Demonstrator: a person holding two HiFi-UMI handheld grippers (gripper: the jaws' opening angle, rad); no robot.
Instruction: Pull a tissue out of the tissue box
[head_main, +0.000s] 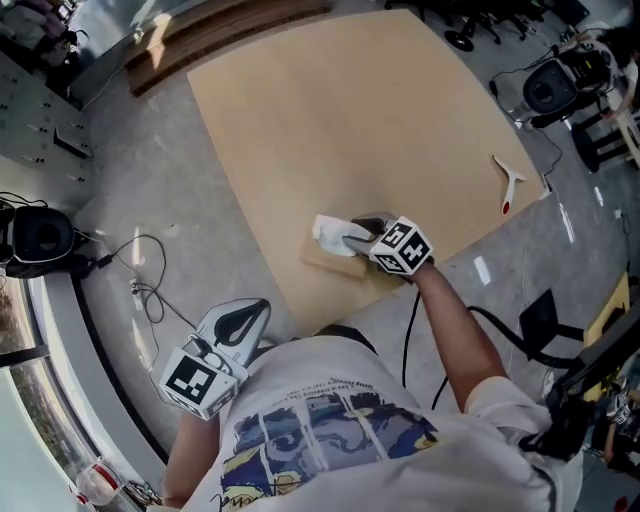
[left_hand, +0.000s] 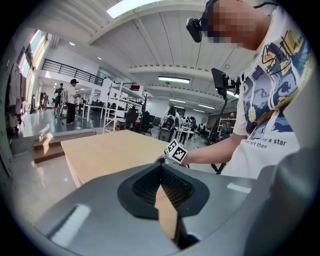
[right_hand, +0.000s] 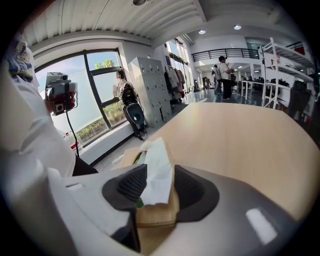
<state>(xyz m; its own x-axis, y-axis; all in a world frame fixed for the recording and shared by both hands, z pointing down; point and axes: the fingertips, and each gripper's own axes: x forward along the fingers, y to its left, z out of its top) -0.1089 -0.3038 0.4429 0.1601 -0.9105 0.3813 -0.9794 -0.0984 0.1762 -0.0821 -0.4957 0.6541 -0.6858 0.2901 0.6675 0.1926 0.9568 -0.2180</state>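
A tan tissue box (head_main: 328, 264) sits near the front edge of the wooden table (head_main: 380, 130), with a white tissue (head_main: 330, 232) sticking up from its top. My right gripper (head_main: 352, 238) is at the box and open. In the right gripper view the tissue (right_hand: 158, 170) stands upright between the jaws, above the box (right_hand: 155, 214), and the pads are not pressed on it. My left gripper (head_main: 258, 308) hangs off the table over the floor at my left side, tips together and empty. The left gripper (left_hand: 161, 167) points toward the table (left_hand: 105, 152).
A white tool with a red tip (head_main: 509, 180) lies near the table's right edge. Cables (head_main: 150, 290) trail over the grey floor to the left. Wooden boards (head_main: 220, 30) lie beyond the table's far edge. A tripod base (head_main: 540, 335) stands at the right.
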